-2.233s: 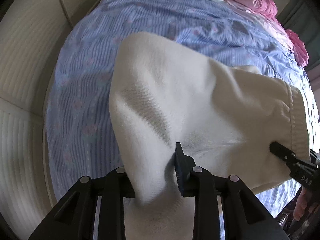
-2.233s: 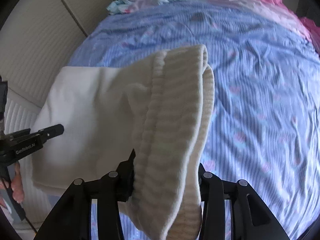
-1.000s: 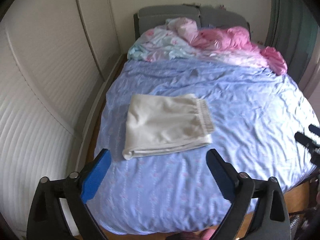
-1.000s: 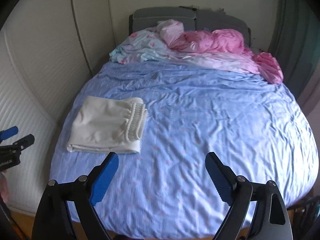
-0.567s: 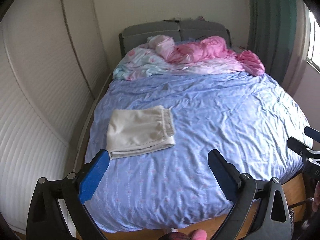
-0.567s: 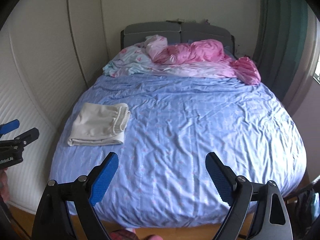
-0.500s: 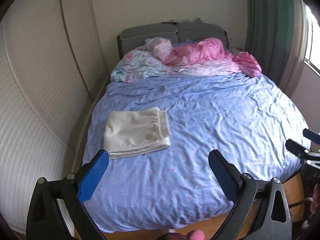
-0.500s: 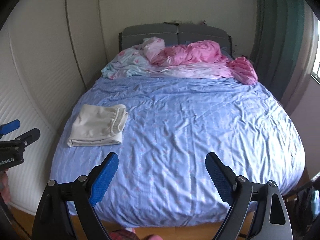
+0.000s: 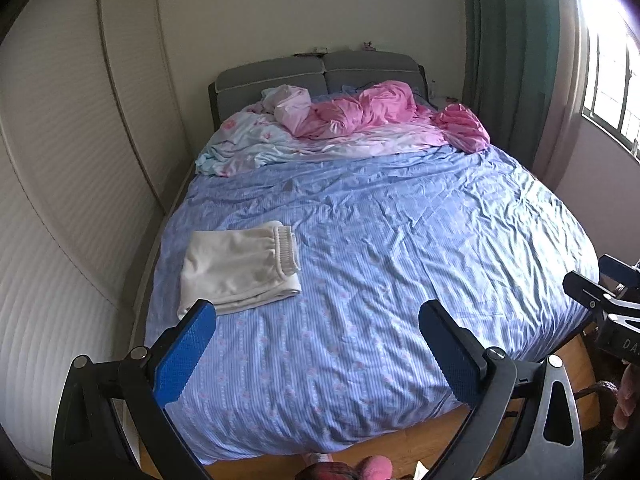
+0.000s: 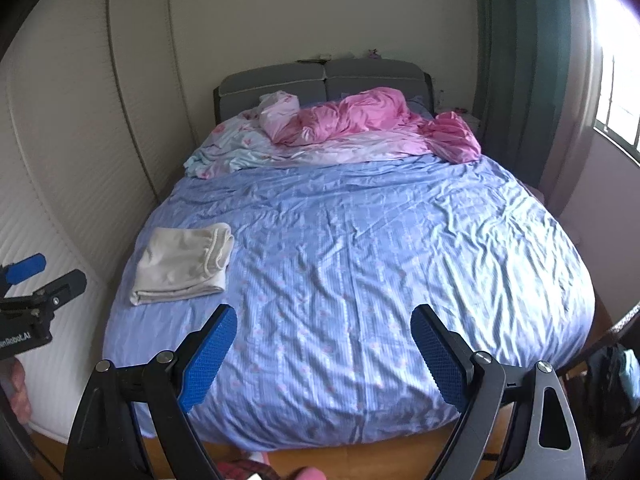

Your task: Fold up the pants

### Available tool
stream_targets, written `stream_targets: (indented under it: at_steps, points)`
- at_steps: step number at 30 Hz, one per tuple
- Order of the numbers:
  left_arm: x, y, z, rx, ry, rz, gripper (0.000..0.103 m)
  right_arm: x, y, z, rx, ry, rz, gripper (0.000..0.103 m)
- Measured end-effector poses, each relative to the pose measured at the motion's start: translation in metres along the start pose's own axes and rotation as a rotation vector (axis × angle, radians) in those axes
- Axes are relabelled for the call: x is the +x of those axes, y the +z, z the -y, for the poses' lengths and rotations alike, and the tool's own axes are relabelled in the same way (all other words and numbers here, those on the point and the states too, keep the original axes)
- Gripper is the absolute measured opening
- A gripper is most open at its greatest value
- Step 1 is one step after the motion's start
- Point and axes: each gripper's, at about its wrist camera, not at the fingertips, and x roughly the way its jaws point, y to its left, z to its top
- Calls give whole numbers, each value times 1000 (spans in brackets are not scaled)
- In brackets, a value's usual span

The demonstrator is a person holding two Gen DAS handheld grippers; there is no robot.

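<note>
Room: a bedroom with pale ribbed wall panels on the left, a green curtain [image 9: 508, 60] and a bright window at the right, wooden floor below.
Bed: the bed [image 9: 380, 240] fills the middle of both views, covered by a creased blue striped sheet; a grey padded headboard [image 9: 320, 72] stands at its far end.
Bedding: a crumpled pink cover [image 9: 380, 116] and a pale floral one lie bunched along the head edge.
Pants: the cream pants [image 9: 236, 268] lie folded into a flat rectangle near the left edge of the bed, towards the foot, ribbed waistband facing the middle of the bed; in the right wrist view they sit at [image 10: 182, 260].
Left gripper: the left gripper [image 9: 316, 320] hangs above the foot of the bed, its blue-padded fingers [image 9: 184, 352] spread wide with nothing between them.
Right gripper: the right gripper [image 10: 324, 324] hangs likewise, fingers [image 10: 208, 348] wide apart and empty, well apart from the pants.
</note>
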Motion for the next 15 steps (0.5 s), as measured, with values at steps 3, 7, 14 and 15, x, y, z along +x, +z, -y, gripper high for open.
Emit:
stream_targets:
  at_steps: [3,7,14,15]
  points:
    - [-2,-2,7,10,-6,1,103,-7,-4,3,1,-6,4,89]
    - [-8,-4,15,22,-18,9,103,-15,-7,7,3,-9,12,90]
    - [-14,-4,23,26,-25,27,103,-25,-9,14,16,-20,25,89]
    - [-15,-4,24,25,-28,30,103,-26,-9,15,17,-23,26,89]
